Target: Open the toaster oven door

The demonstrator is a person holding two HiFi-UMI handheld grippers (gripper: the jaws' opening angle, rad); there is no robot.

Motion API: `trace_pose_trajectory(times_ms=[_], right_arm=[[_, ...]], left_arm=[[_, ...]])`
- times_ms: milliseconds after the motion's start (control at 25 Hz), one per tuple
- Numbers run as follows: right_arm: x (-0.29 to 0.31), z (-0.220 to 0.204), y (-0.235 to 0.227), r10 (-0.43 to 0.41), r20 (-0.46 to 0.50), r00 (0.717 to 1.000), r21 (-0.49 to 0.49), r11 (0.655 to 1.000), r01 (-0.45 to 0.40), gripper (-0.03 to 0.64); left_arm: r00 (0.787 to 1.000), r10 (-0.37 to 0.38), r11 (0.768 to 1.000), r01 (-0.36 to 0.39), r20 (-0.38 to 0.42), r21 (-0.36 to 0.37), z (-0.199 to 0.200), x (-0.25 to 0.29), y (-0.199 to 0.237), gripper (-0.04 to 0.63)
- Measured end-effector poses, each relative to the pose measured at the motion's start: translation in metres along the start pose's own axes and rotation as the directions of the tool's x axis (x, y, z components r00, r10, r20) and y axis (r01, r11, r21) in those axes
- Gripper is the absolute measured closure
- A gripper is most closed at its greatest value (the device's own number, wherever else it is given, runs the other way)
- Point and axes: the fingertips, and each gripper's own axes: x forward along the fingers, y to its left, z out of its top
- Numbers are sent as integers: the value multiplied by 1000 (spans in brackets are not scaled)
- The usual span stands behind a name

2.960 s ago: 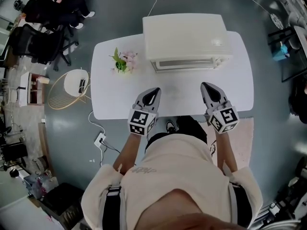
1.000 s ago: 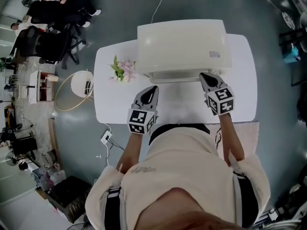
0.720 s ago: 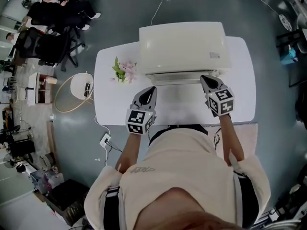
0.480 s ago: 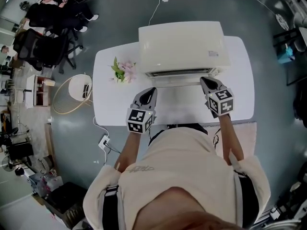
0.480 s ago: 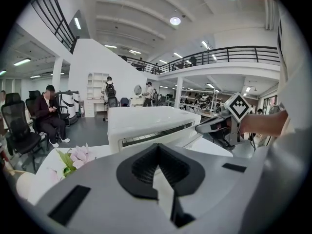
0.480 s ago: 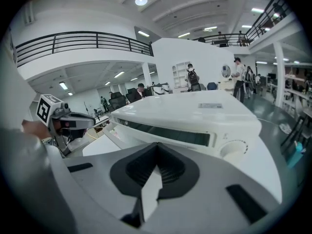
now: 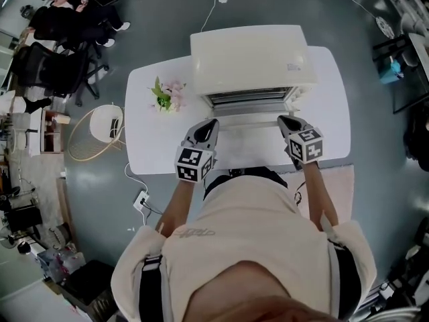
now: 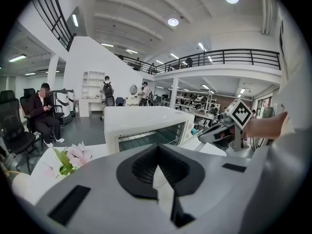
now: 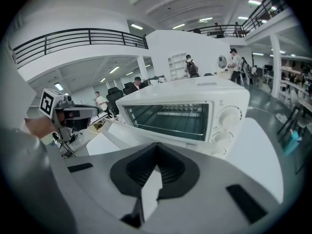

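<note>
The toaster oven [image 7: 248, 56] sits at the back of my bench [image 7: 332, 123], with its door [image 7: 251, 119] lowered in front of it. A wire rack [image 9: 170, 117] lies inside, and the knobs [image 9: 232, 114] are to the right of the opening. The flowers [image 7: 165, 94] stand left of the oven. My left tool [image 7: 209, 125] is in front of the door's left end, and my right tool [image 7: 286, 121] is by its right end.

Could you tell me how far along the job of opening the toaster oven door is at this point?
Done: the toaster oven stands open, its door swung down in front and the wire rack showing inside.
In hand: the right gripper, jaws together, sits by the door's right end, gripping nothing visible; the left gripper is shut over the table.
Left: probably only backing away.
</note>
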Motion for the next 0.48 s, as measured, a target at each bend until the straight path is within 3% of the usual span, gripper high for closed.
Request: trace_pose_trajectory(times_ms=[480], right_arm=[[-8, -37, 8, -54, -56, 997, 108, 992, 60, 612]], left_arm=[[996, -86, 996, 86, 1, 36, -7, -17, -14, 577]])
